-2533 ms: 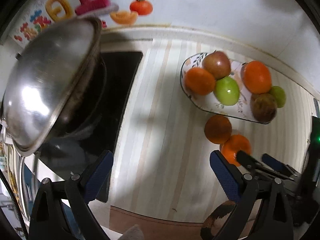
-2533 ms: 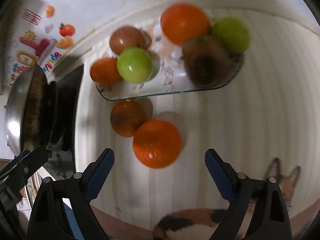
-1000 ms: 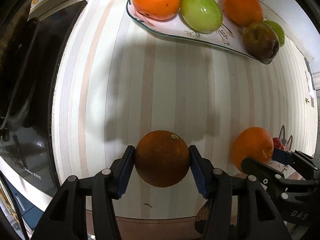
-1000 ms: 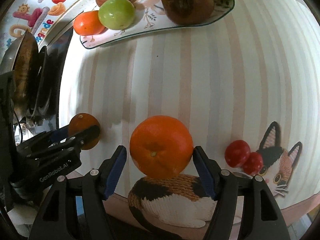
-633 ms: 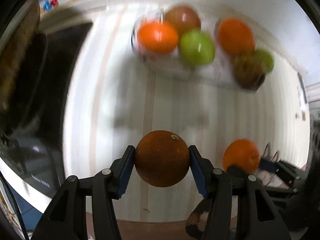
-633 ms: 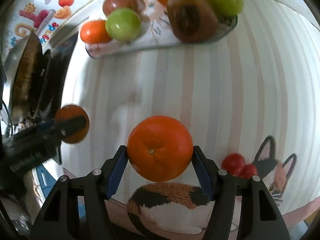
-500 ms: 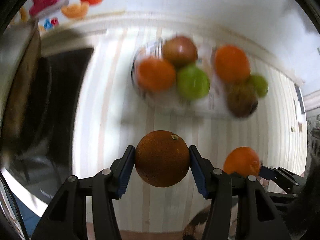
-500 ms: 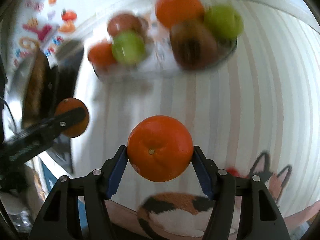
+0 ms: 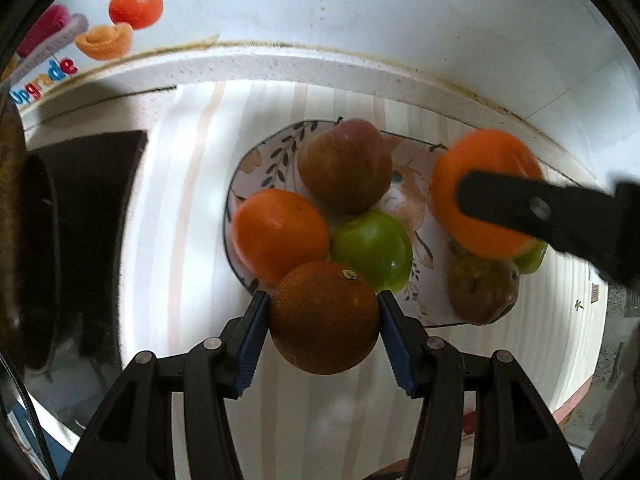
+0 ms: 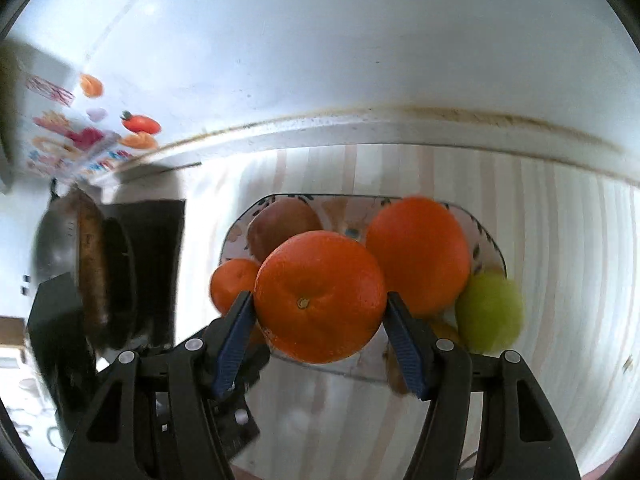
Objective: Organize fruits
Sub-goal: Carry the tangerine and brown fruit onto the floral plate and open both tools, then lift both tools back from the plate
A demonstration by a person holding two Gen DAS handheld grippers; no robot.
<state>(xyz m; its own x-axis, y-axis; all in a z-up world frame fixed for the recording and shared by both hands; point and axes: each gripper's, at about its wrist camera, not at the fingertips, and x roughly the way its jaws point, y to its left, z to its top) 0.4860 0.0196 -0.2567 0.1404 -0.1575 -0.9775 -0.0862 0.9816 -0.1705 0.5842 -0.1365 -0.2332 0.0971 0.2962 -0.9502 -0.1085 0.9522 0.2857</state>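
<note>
My left gripper (image 9: 324,324) is shut on a dark brownish orange (image 9: 324,316), held at the near rim of the patterned fruit plate (image 9: 256,156). The plate holds an orange (image 9: 280,234), a reddish apple (image 9: 344,164), a green apple (image 9: 372,250), a brown fruit (image 9: 482,292) and another green fruit (image 9: 530,258). My right gripper (image 10: 318,320) is shut on a bright orange (image 10: 320,294), held above the plate (image 10: 240,228). From the left wrist view that orange (image 9: 480,200) and a right finger (image 9: 532,208) hover over the plate's right side.
A black cooktop (image 9: 92,208) with a metal wok (image 10: 76,264) lies left of the plate. A white wall (image 9: 360,20) with fruit stickers (image 9: 136,6) stands behind. The striped counter mat (image 9: 180,220) surrounds the plate.
Both grippers closed on their oranges, lifted them off the counter and carried them up to the plate. The right one now hangs over the plate's right side.
</note>
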